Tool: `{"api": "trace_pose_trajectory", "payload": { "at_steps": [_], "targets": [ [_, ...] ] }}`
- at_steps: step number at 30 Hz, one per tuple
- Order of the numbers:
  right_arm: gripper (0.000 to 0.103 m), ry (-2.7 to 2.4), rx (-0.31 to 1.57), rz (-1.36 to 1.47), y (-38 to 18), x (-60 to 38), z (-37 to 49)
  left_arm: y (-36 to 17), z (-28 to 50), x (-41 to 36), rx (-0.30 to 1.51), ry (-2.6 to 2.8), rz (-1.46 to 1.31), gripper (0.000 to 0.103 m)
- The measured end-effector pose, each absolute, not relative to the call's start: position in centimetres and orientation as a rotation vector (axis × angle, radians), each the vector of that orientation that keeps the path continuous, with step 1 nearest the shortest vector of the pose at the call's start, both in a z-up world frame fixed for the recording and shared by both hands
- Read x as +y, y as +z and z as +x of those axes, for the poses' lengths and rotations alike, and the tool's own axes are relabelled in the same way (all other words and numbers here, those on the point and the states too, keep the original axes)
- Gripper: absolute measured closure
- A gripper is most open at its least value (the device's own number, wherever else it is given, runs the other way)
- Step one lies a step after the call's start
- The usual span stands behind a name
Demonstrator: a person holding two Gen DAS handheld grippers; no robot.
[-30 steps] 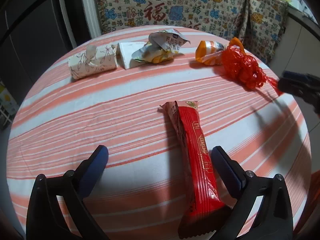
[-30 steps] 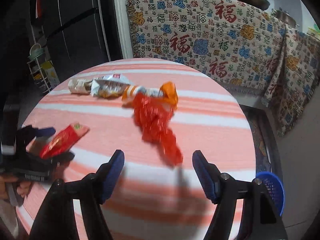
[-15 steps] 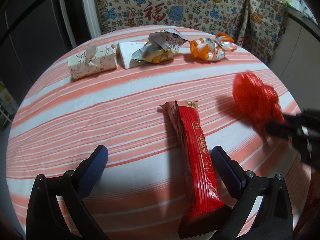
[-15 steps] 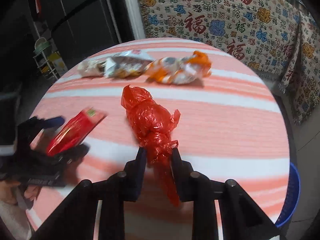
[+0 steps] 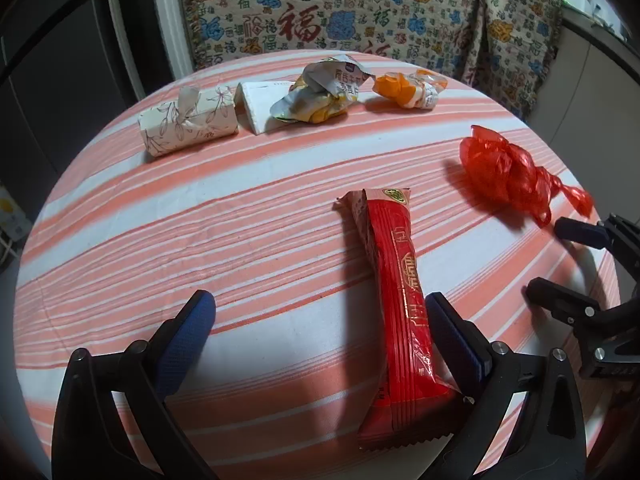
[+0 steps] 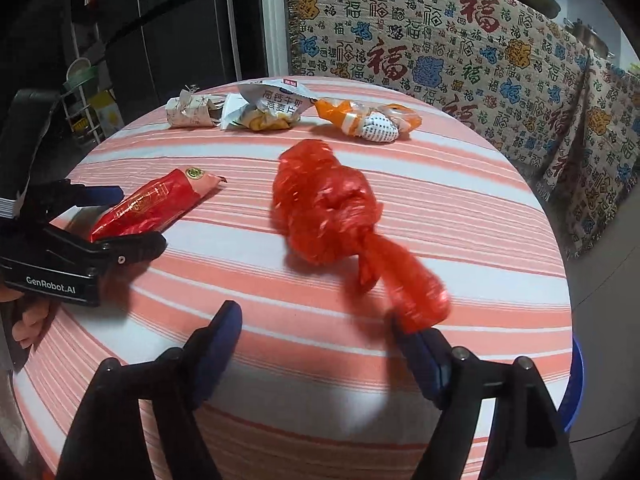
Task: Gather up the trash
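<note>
A long red snack wrapper [image 5: 396,288] lies on the round striped table [image 5: 160,240]. It sits between the wide-apart fingers of my left gripper [image 5: 319,302], against the right finger [image 5: 452,336], and no pad presses on it. A knotted red plastic bag [image 6: 324,208] rests on the cloth in front of my right gripper [image 6: 316,320]. That gripper's jaws are opening, and the bag's blurred tail ends at its right finger [image 6: 424,356], with nothing squeezed. The left wrist view shows the bag [image 5: 500,168] at the right, just beyond the right gripper [image 5: 548,260].
Along the far edge lie a flowered tissue pack [image 5: 186,124], a folded white paper [image 5: 260,108], a crumpled silver and yellow wrapper [image 5: 320,96] and an orange wrapper [image 5: 408,88]. A blue basket [image 6: 576,380] stands below the table's right edge. Patterned cloth [image 5: 320,12] covers furniture behind.
My right gripper shut on the red bag, dragged it from beside the orange wrapper toward the near right edge, then let go. The left gripper and red wrapper stayed still.
</note>
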State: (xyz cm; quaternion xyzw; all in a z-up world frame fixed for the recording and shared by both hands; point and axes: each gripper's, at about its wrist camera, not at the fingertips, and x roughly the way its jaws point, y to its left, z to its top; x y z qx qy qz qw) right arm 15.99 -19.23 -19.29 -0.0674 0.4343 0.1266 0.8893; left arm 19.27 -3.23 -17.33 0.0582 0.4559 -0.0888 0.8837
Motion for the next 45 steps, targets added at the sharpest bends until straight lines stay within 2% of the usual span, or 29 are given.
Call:
{"api": "trace_pose_trajectory", "payload": {
  "at_steps": [8,15,19,25,27,32,37,39,41,42,43,44,45],
  "targets": [
    [0.022,0.302,0.939,-0.138,-19.0,-19.6,16.5,-17.3,18.9,-3.6,0.959,-0.232,0.146,0.001],
    [0.022,0.333,0.908,-0.166,-15.0,-20.9,17.6,-16.1,18.8,-3.7,0.984,-0.325,0.097,0.002],
    [0.022,0.383,0.957,-0.188,-14.4,-20.1,20.8,-15.1,18.8,-5.0,0.984,-0.337,0.135,0.016],
    [0.022,0.388,0.975,-0.267,-12.4,-19.8,22.1,-14.7,18.8,-5.6,1.003,-0.36,0.134,0.02],
    [0.022,0.411,0.959,-0.307,-11.8,-19.7,22.1,-14.9,19.1,-5.7,1.011,-0.363,0.128,0.028],
    [0.022,0.372,0.988,-0.406,-13.9,-19.7,25.0,-15.1,19.2,-6.2,1.005,-0.322,0.153,0.03],
    [0.022,0.311,0.966,-0.364,-15.2,-22.1,27.7,-15.6,19.5,-5.8,1.009,-0.306,0.114,0.031],
    [0.022,0.299,0.963,-0.335,-15.6,-23.1,28.5,-15.9,19.7,-5.9,1.011,-0.302,0.096,0.039],
    [0.022,0.319,0.98,-0.294,-16.1,-23.6,29.1,-16.0,20.0,-6.1,1.008,-0.295,0.084,0.056],
    [0.028,0.324,0.978,-0.276,-16.5,-23.7,29.4,-16.0,20.1,-6.1,1.001,-0.29,0.087,0.072],
    [0.039,0.33,0.979,-0.262,-16.9,-23.8,29.6,-16.0,20.1,-6.2,0.999,-0.292,0.084,0.083],
    [0.056,0.337,0.999,-0.25,-17.3,-23.7,29.8,-15.9,20.1,-6.2,0.999,-0.299,0.07,0.087],
    [0.057,0.328,1.007,-0.22,-17.5,-23.8,29.7,-15.8,20.0,-6.0,0.989,-0.294,0.05,0.088]
  ]
}}
